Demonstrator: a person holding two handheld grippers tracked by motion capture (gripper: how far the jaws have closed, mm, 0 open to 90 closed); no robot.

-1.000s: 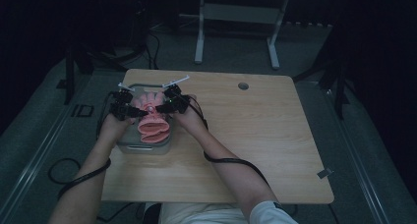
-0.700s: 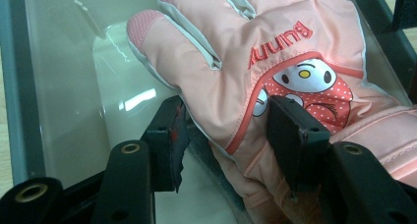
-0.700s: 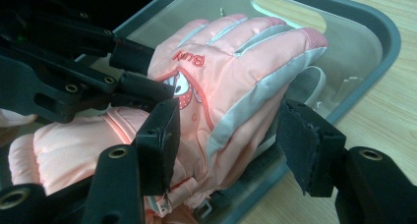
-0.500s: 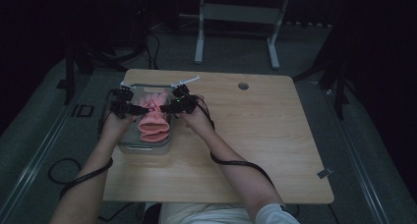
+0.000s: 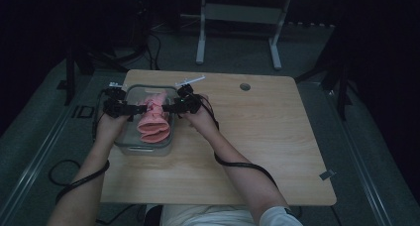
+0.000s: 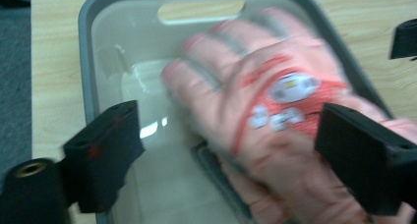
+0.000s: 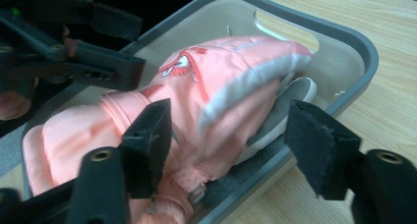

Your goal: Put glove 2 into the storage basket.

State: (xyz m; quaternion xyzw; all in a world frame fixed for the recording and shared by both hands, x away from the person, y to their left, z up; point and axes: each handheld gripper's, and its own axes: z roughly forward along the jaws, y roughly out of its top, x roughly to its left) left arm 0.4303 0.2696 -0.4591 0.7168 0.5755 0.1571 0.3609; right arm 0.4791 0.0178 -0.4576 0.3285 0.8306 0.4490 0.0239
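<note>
Standing spread on either side of the pink glove (image 5: 153, 122), the left tongs (image 5: 134, 108) and the right tongs (image 5: 167, 108) are seen from above to press on nothing; both pairs of jaws have just been opening. In the left gripper view the left tongs (image 6: 231, 155) are shown wide apart with the glove (image 6: 255, 121) lying blurred between them, its red and white badge turned up. In the right gripper view the right tongs (image 7: 236, 145) are spread over the glove (image 7: 211, 101), a white trim along its edge and a grey lining beneath being revealed there, and the left tongs are seen beyond it. The glove is held in a clear grey-rimmed tub (image 5: 130, 147), which is set at the left edge of the tabletop (image 5: 257, 151), near the far left corner. Bare tabletop is left open to the right and along the near edge.
</note>
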